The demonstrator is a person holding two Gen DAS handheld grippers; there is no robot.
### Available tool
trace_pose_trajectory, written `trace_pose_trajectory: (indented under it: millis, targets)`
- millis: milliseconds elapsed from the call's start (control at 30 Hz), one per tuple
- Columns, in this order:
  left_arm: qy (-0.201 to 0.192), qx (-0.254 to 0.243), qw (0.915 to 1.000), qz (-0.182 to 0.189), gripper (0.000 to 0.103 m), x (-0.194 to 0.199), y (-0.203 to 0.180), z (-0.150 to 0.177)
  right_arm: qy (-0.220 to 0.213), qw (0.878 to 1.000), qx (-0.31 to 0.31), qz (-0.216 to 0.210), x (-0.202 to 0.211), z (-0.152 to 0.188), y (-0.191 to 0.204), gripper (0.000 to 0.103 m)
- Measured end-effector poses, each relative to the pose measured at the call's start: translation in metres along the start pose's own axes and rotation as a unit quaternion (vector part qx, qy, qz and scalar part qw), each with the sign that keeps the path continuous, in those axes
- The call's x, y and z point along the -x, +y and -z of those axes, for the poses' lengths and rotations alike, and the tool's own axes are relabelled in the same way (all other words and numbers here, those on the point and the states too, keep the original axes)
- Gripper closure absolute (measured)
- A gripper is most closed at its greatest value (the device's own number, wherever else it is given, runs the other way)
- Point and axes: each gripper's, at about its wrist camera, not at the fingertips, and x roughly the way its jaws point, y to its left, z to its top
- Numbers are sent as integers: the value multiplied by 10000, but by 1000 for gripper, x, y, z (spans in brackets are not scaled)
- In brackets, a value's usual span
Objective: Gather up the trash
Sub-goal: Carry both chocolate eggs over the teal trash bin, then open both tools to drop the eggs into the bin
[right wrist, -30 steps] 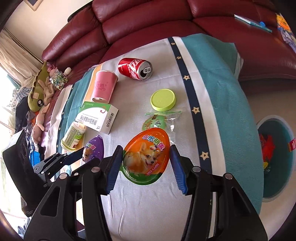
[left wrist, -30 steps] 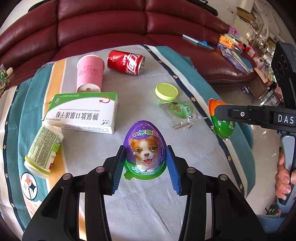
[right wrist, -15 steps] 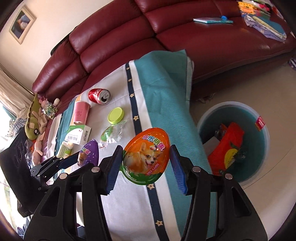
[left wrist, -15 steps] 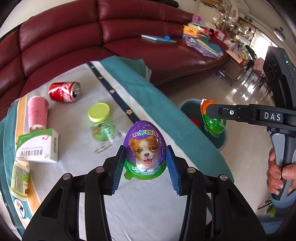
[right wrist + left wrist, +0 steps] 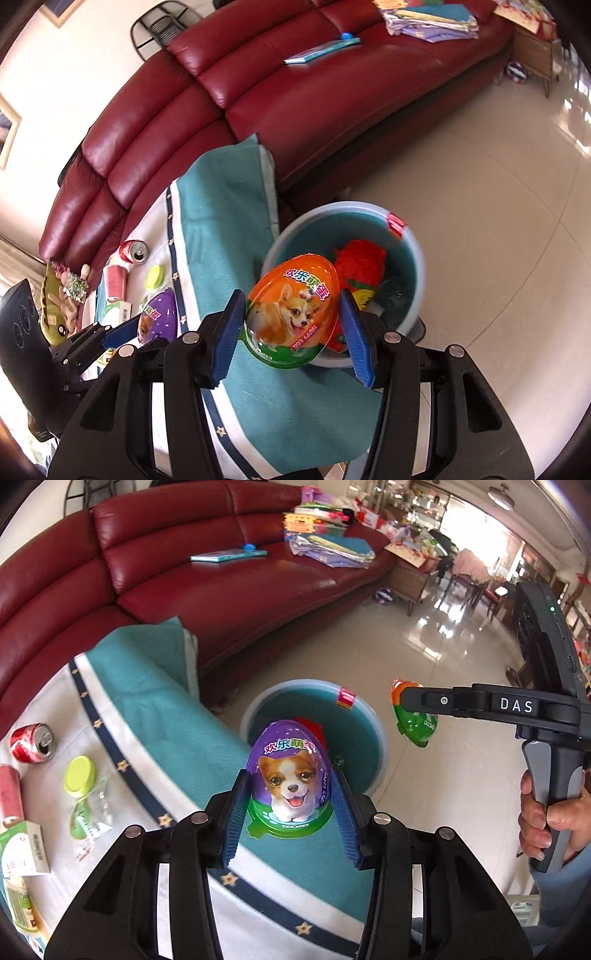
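Left claw (image 5: 290, 797) grips purple egg (image 5: 288, 771) over bin (image 5: 376, 734), tiled floor (image 5: 424, 686).

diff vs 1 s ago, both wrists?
Both grippers swung off the table toward the blue bin on the floor; it now sits just past each egg. Unchanged: left gripper grips the purple egg, right gripper the orange egg. Table trash looks untouched.

I see glossy printed plastic on both eggs, the purple egg (image 5: 290, 775) and the orange egg (image 5: 293, 314). The sofa (image 5: 221, 590) looks like shiny red leather. The desk's cloth (image 5: 177, 716) is matt, ribbed weave; the floor tiles (image 5: 498, 184) gleam, polished smooth.
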Motion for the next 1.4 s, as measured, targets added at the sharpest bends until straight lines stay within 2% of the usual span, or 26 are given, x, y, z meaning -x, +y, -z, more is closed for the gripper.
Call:
trace_pose_trajectory:
  millis: [233,600,633,667,900,1000,1133,1167,1200,1233,1400]
  targets:
    - [227,-86,9996,146,58,-39,-26,-15,143,9997,-183,65,-7,-3,-27,53]
    - [579,6,9978,315,57,-92,-31,-31,271,9990,-243,257,-18,-13,-39,53]
    - [623,27,9975,326,54,-96,-30,-33,277,9989,-253,275,-20,-14,-39,53]
    - [635,48,9974,330,45,-100,-29,-34,283,9988,-265,294,-21,-14,-39,53]
    - [661,173,9974,232,19,-107,-16,-33,384,9983,-262,356,-34,-17,-36,53]
    - [649,251,9973,250,12,-104,-8,-29,440,9981,-204,381,-41,-19,-30,53]
    - [641,293,9971,275,8,-99,-3,-23,498,9978,-116,421,-47,-21,-21,53]
    - [638,303,9971,287,8,-98,-2,-22,514,9977,-112,428,-48,-22,-19,51]
    - [638,309,9971,295,8,-97,-1,-21,529,9975,-128,442,-50,-22,-18,38]
    - [643,307,9970,301,7,-96,-1,-20,517,9975,-129,456,-51,-22,-16,29]
    - [659,298,9969,322,7,-93,1,-16,630,9966,-196,484,-56,-21,-13,24]
